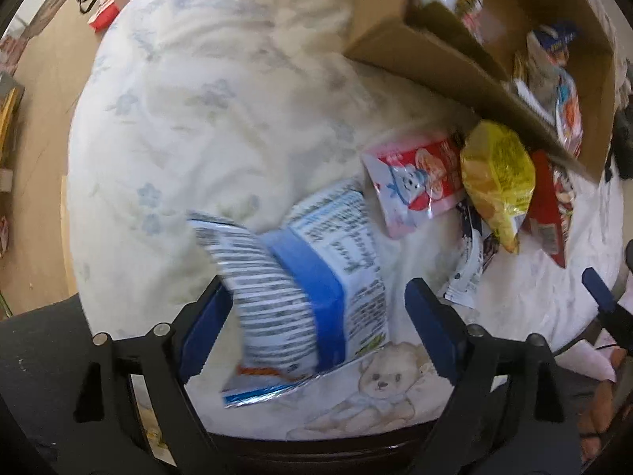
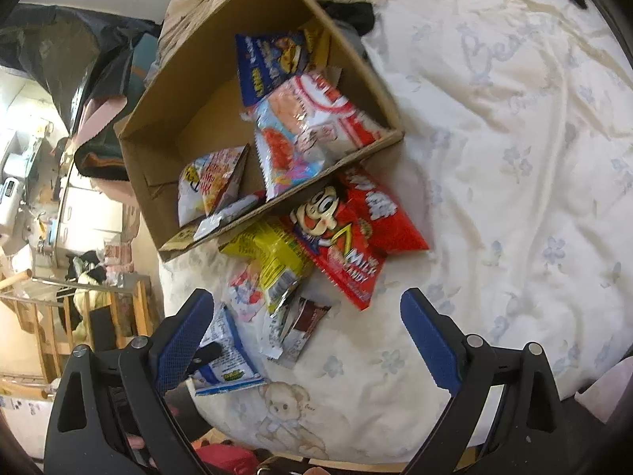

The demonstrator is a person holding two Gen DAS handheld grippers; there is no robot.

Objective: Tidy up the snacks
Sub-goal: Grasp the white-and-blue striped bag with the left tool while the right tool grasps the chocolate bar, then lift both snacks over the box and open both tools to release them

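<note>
On the left, the left gripper (image 1: 312, 308) hangs straight over the bed, its blue jaws spread wide, and the blue-and-white snack packet (image 1: 304, 289) lies between them on the floral bedsheet (image 1: 190, 118); the pads stand clear of it on both sides. The packet lies printed back up, its long axis slanting from the crimped end low near the printed teddy bear (image 1: 379, 384) up toward the pile of other snacks. Just beyond it lies a pink-and-red packet (image 1: 415, 182), and beside that a yellow packet (image 1: 498, 174), its long axis running toward the cardboard box (image 1: 427, 51) and its upper end tucked under the box's tilted edge. In the right wrist view the box leans on the bedding with several packets inside, and a red milk candy bag (image 2: 356, 233) lies half under its near wall, its long axis slanting away from the box. Farther right, the right gripper (image 2: 308, 340) hovers above the sheet with jaws wide apart and nothing between them.
</note>
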